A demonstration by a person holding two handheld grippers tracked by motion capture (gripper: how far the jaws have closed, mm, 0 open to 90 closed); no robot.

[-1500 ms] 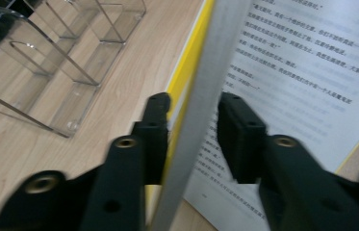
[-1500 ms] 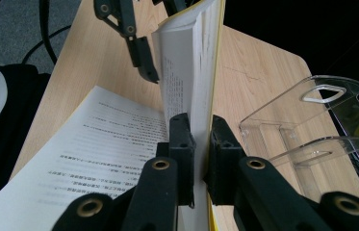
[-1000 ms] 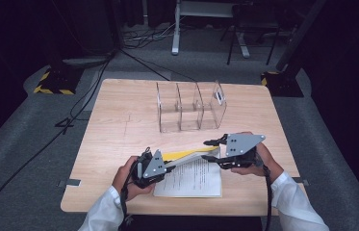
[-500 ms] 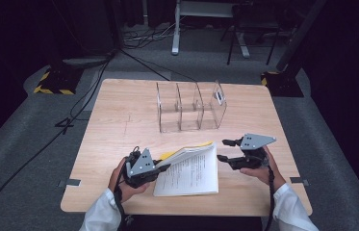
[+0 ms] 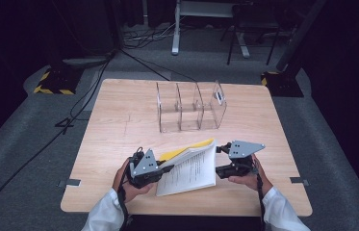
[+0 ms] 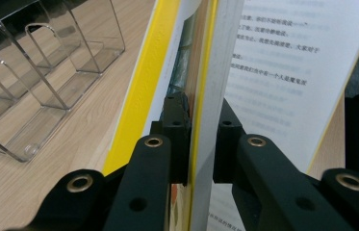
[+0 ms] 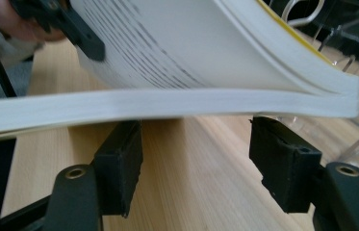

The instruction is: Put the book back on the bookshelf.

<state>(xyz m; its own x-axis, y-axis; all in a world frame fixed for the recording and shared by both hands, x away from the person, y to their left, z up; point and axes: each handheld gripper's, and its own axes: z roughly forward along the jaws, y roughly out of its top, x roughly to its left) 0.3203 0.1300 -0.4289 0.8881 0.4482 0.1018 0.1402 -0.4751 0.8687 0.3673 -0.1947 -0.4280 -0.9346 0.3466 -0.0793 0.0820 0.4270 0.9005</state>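
A thick open book (image 5: 191, 168) with a yellow cover and printed pages hangs tilted over the table's near edge. My left gripper (image 5: 160, 169) is shut on its left side. In the left gripper view, the jaws (image 6: 201, 139) pinch a block of pages and cover of the book (image 6: 273, 57). My right gripper (image 5: 220, 160) sits at the book's right edge. Its jaws have just been opening and nothing is between them. In the right gripper view, the right gripper (image 7: 196, 159) is open just under the book's page edge (image 7: 167, 103).
A clear three-bay organiser (image 5: 191, 108) stands upright past the book, mid-table, and also appears as the organiser (image 6: 47, 72) in the left gripper view. The wooden table (image 5: 119, 115) is bare to the left. Cables and stands lie on the dark floor beyond.
The right gripper has come down beside the book's right edge, and its jaws stand wider. The left gripper keeps its grip in nearly the same place.
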